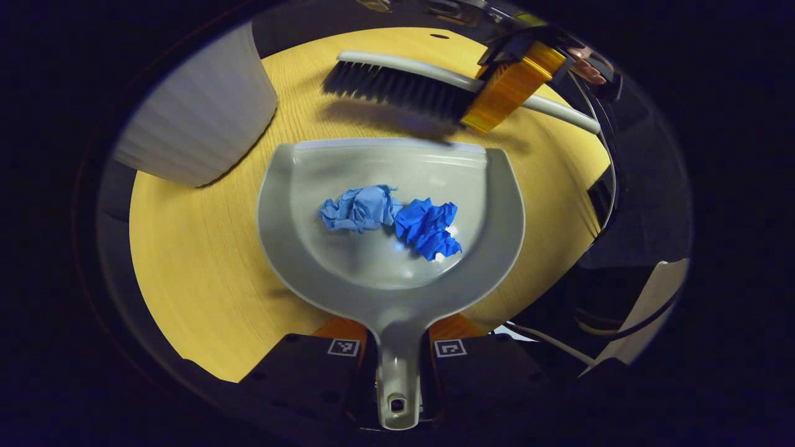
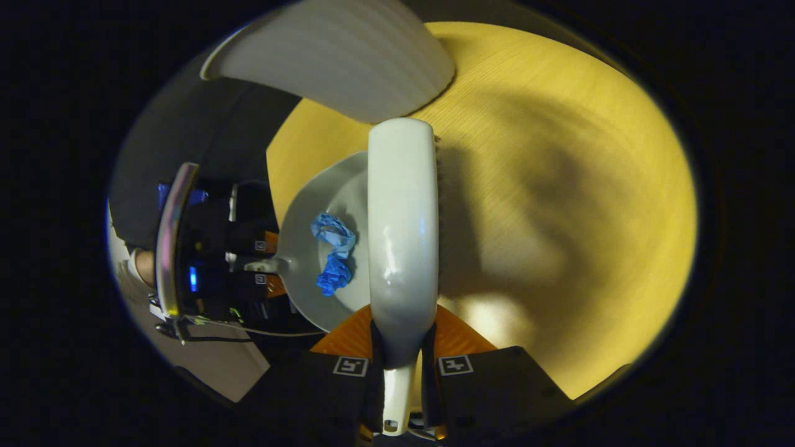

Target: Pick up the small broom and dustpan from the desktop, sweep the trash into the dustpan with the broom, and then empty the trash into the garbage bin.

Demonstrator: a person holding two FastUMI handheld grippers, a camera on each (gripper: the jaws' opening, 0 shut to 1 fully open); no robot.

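In the left gripper view, the left gripper (image 1: 397,354) was seen at 6 o'clock, its 2 fingers closed on the handle of the dustpan (image 1: 391,248). The dustpan's long axis ran from 6 to 12 o'clock, mouth away from the camera, over the desktop (image 1: 186,261). 2 crumpled blue papers (image 1: 388,217) lay inside it. The garbage bin (image 1: 199,112) stood at 10 o'clock.

Beyond the mouth, the right gripper (image 1: 497,102) was seen at 1 o'clock, clamped on the broom (image 1: 404,84), bristles toward the dustpan. In the right gripper view, both fingers were pressed on the broom's handle, the broom pointing toward 12 o'clock.
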